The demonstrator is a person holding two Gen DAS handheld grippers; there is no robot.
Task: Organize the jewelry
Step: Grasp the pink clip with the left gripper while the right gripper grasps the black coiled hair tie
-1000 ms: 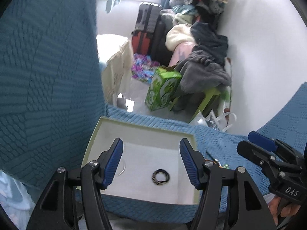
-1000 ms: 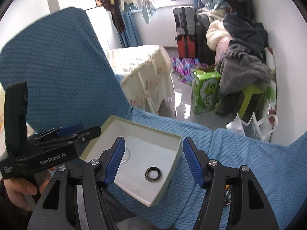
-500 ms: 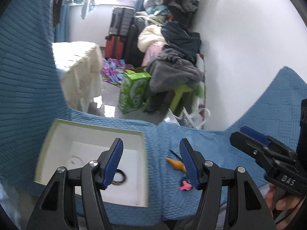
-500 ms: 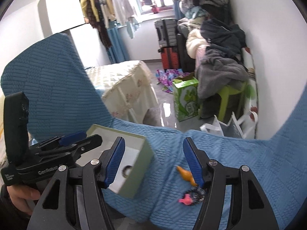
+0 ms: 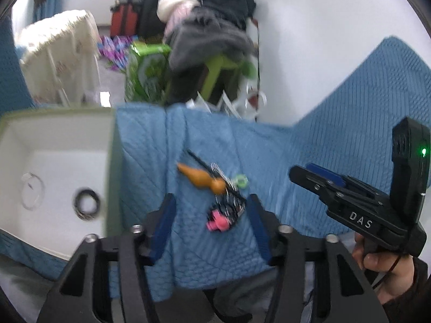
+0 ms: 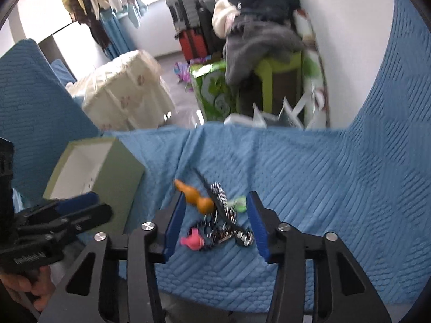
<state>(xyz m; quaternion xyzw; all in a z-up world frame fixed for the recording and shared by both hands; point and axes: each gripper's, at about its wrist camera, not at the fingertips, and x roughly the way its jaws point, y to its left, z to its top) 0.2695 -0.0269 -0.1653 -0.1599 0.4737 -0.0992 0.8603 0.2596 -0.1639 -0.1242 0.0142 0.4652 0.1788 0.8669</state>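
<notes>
Closest in, both grippers hang over the small heap of jewelry (image 6: 215,215) lying on the blue quilted cover (image 6: 309,188). The right gripper (image 6: 216,224) has its jaws about half spread and closing, with the heap between the blue pads, though I see no pad pressing on anything yet. The left gripper (image 5: 210,220) is also part open and closing, with the pink charm (image 5: 218,222) and the tangle of dark and silvery pieces lying between its pads, nothing gripped. Just past the pink charm sits an orange gourd-shaped pendant (image 5: 202,179), a thin dark pin running beside it, and a pale green bead (image 5: 240,181) on the far side. To the left of the heap, well apart from it, stands the open box (image 5: 111,167) with 2 rings already on its white floor: a dark ring (image 5: 86,204) and a thin pale ring (image 5: 32,193). Beyond the cover's edge is a green carton (image 6: 212,88), a green stool under a pile of clothes, and suitcases by the window. The risk I see is that the pieces look tangled, so a pinch on 1 could drag the rest and spill them off the cover; with 2 grippers crowding the same heap, they could also knock each other.
</notes>
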